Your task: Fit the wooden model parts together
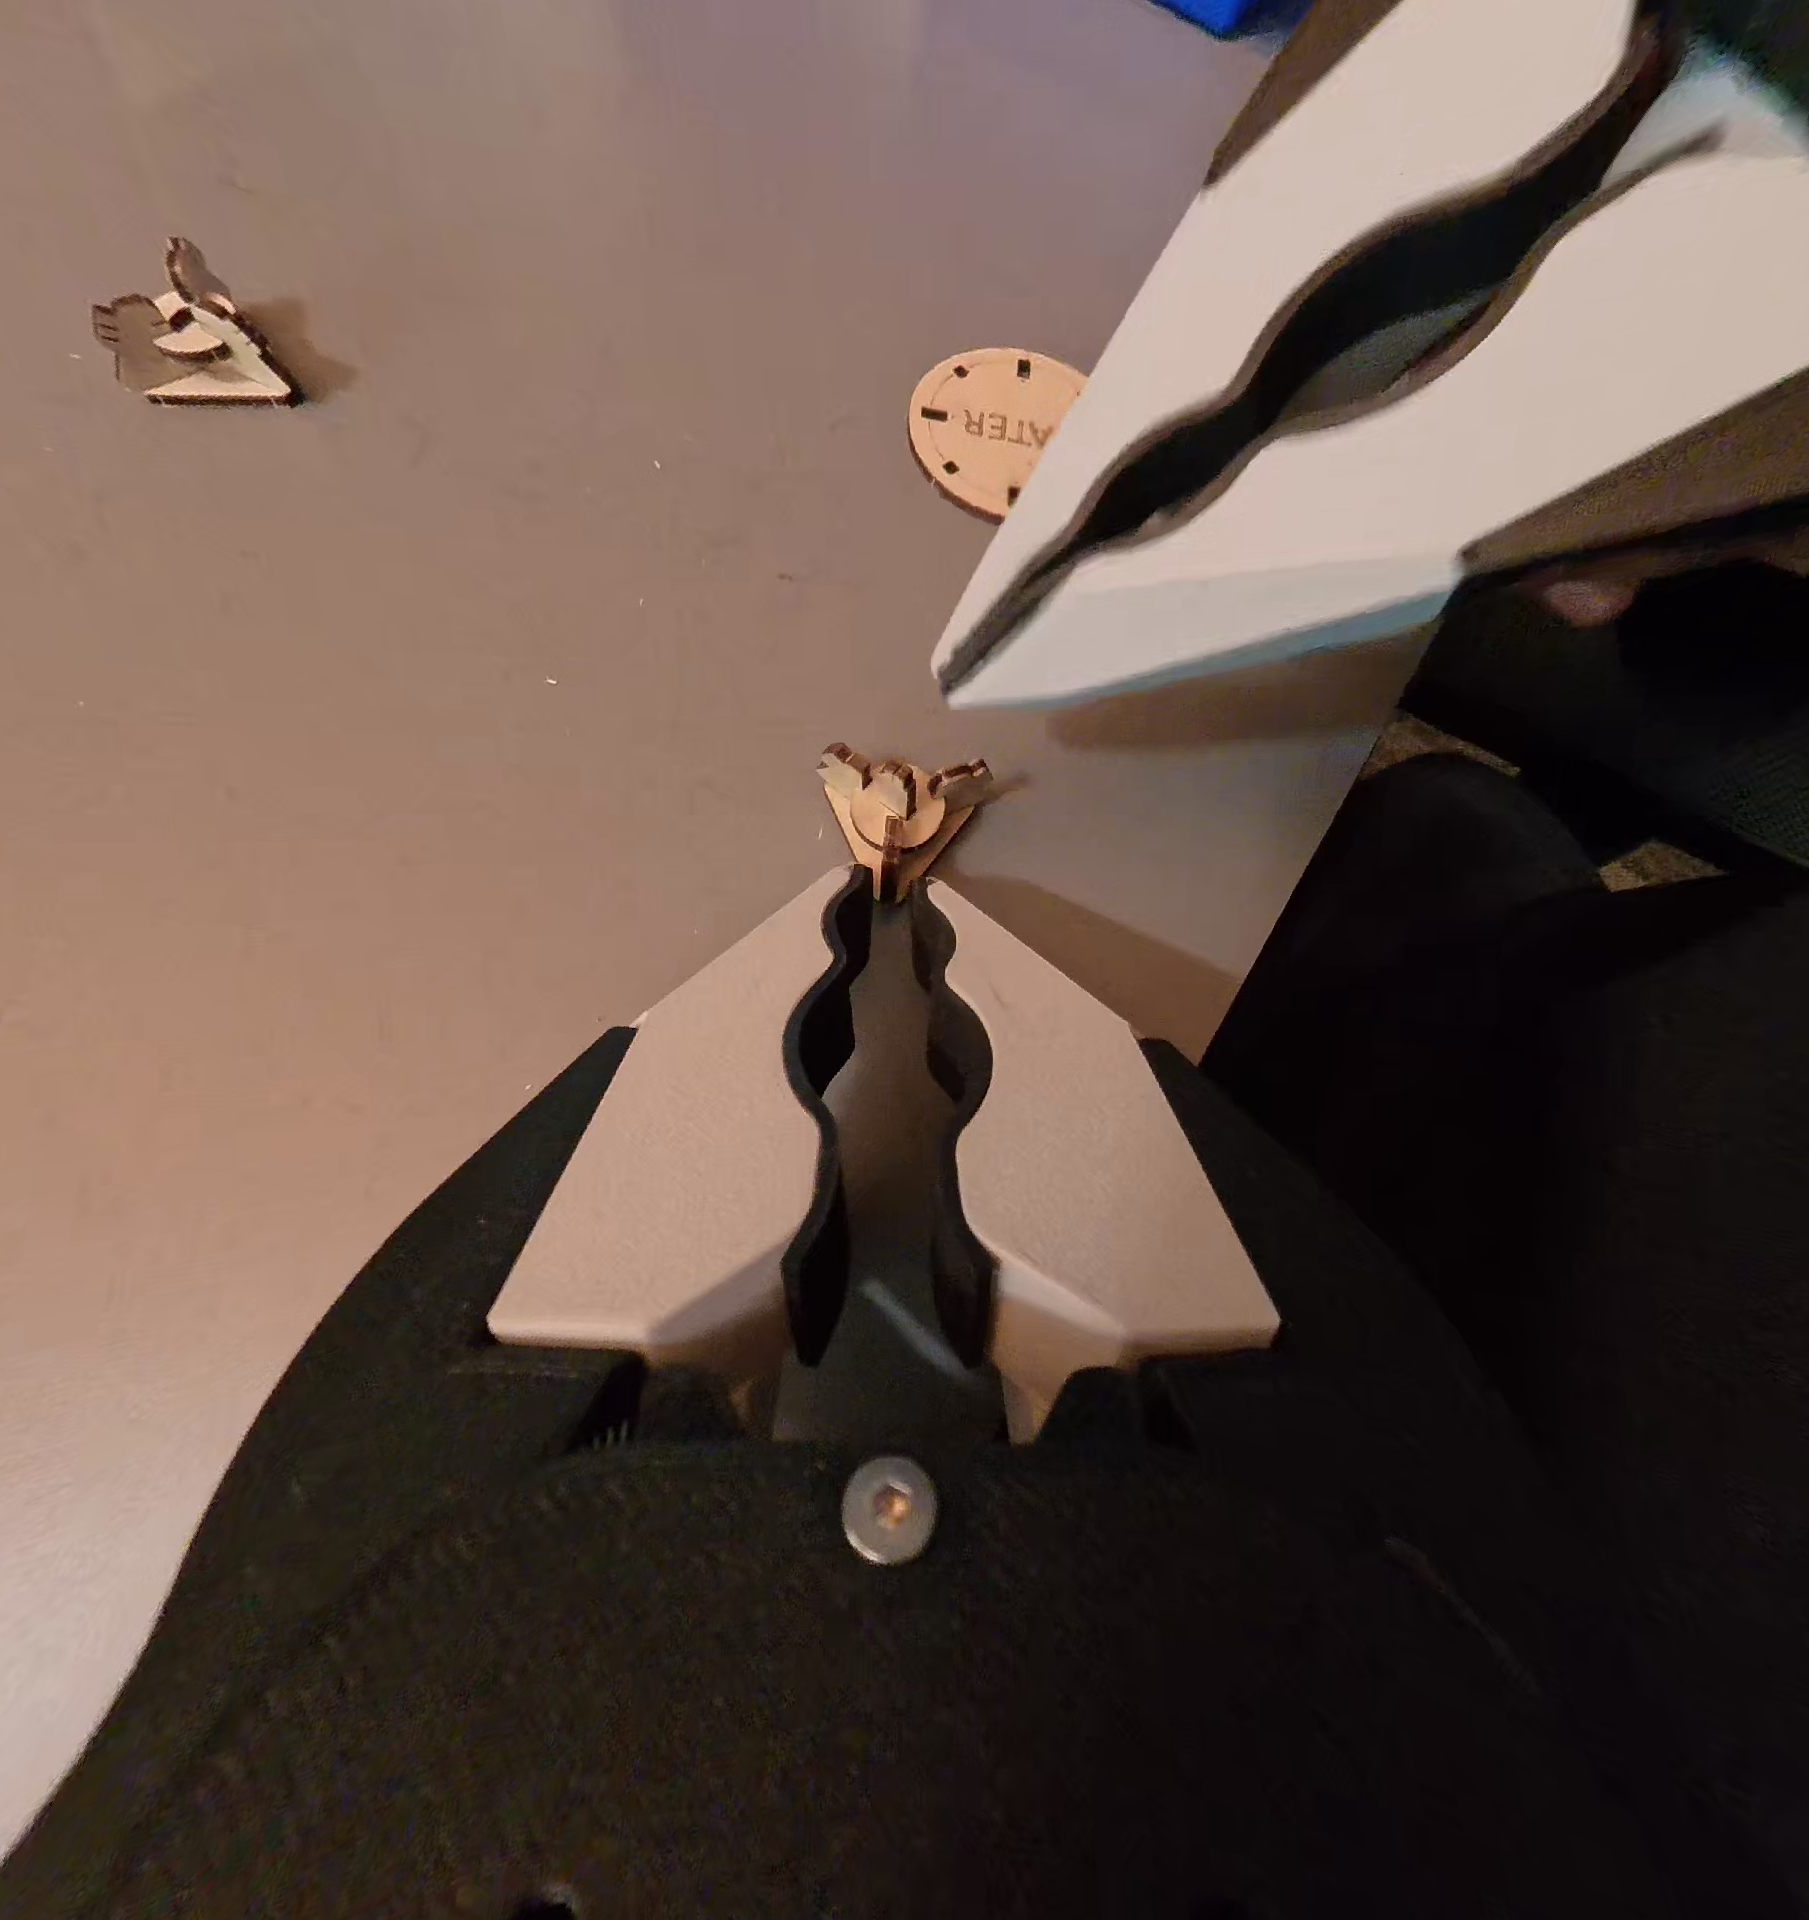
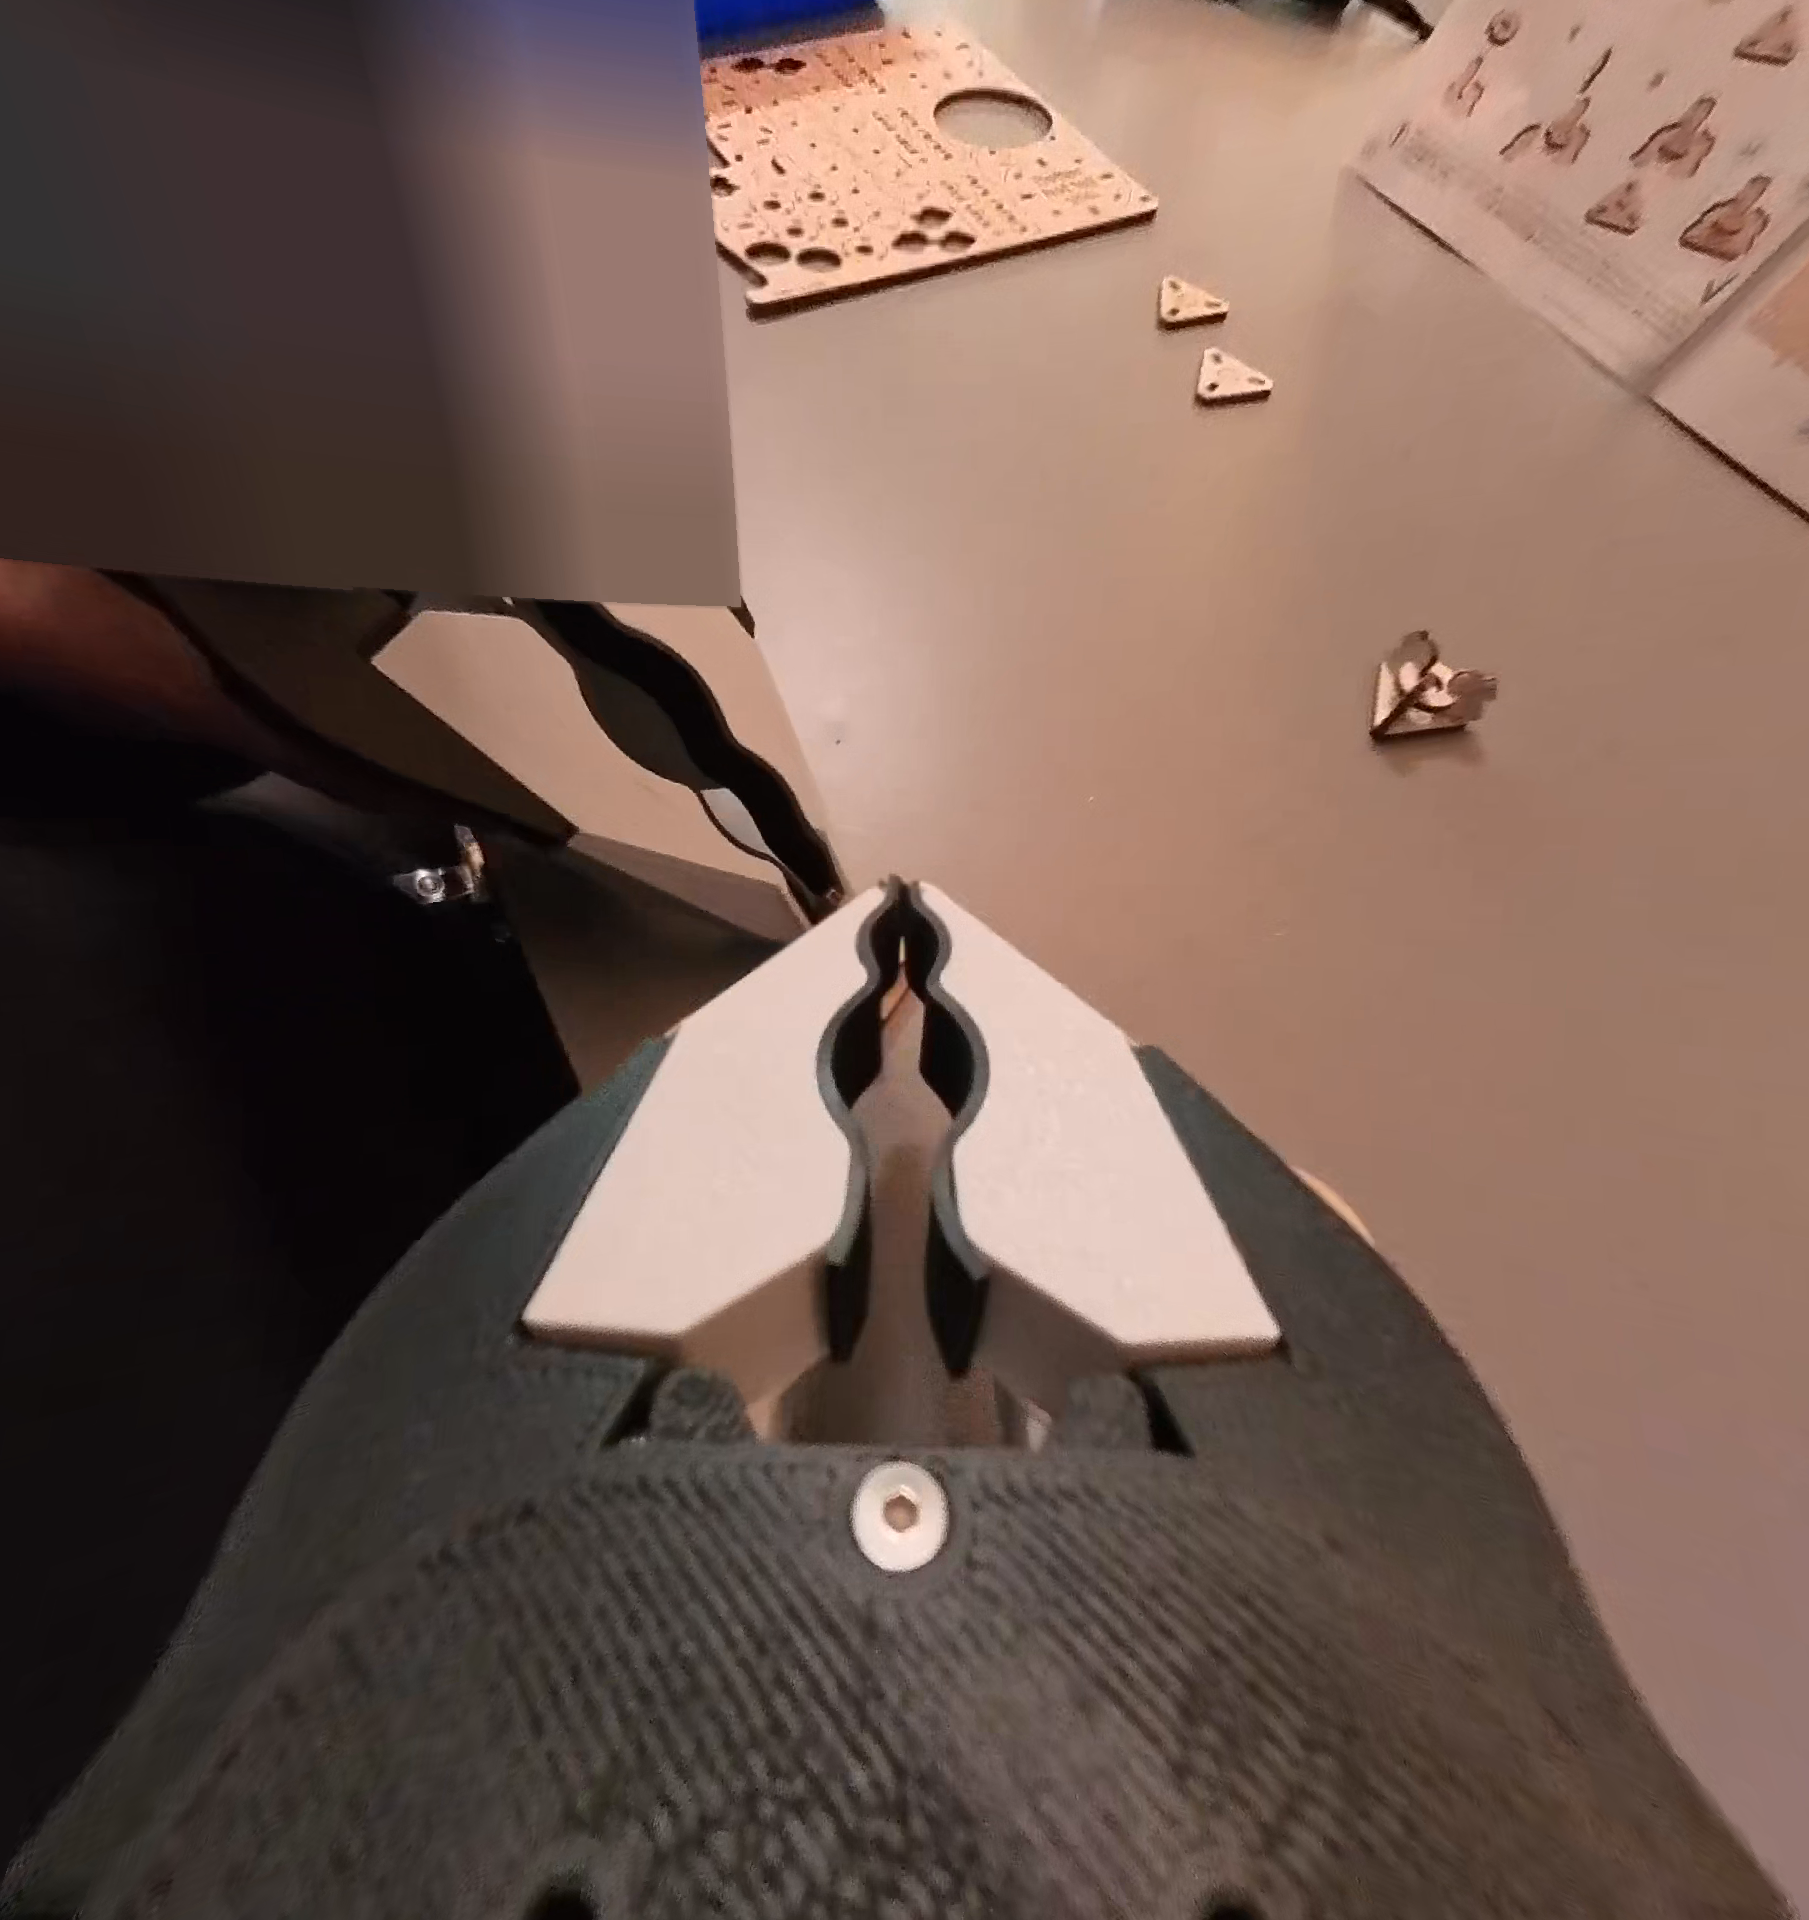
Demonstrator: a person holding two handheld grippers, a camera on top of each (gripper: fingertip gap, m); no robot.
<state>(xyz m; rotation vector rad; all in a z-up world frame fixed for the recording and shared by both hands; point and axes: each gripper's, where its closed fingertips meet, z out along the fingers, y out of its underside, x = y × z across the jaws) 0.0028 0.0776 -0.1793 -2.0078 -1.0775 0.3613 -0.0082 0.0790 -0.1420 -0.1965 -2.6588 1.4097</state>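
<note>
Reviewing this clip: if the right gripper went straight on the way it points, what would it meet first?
Probably bare grey table. The right gripper, jaws shut, points past the left gripper's tip just beside it; depth is unclear.

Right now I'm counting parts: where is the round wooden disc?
Left wrist view, upper right: the round wooden disc lies flat on the table, partly hidden behind the right gripper.

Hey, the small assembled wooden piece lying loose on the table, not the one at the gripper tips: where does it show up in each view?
Left wrist view: the loose wooden piece lies upper left on the table.
Right wrist view: it lies at the right, mid-height.
Shared landmark: the right gripper, upper right in the left view, bottom centre in its own.
</note>
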